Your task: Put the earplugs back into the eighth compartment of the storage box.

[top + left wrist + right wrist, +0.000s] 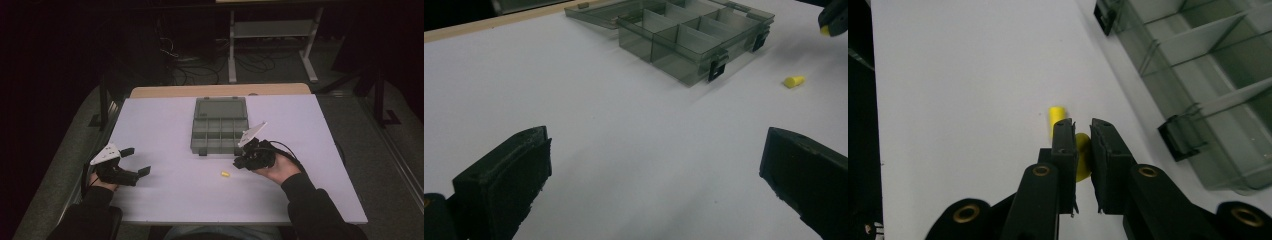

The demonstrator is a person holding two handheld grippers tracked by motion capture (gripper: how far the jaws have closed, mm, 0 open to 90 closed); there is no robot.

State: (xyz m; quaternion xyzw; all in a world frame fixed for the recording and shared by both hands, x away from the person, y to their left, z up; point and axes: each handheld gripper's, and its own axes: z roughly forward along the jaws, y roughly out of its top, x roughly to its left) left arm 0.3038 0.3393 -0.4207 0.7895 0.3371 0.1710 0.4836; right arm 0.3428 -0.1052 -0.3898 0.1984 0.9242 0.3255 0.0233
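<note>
My right gripper [240, 162] hovers just above the white table [165, 125], shut on a small yellow plug [1083, 156] pinched between its black pads. In the right gripper view a second yellow plug [1057, 115] lies on the table just beyond the jaw tips; it is also visible in the high view [225, 174] and in the left gripper view [794, 81]. A clear grey compartment box [218, 131] stands open at the table's middle, just beyond the right gripper. My left gripper [138, 160] rests at the left of the table, jaws wide open with nothing between them [654, 150].
The box's lid [220, 107] lies flat behind it, and its black latches [716, 71] face the near side. The table's wooden far edge [220, 91] borders a dark floor with cables and a metal frame [272, 30].
</note>
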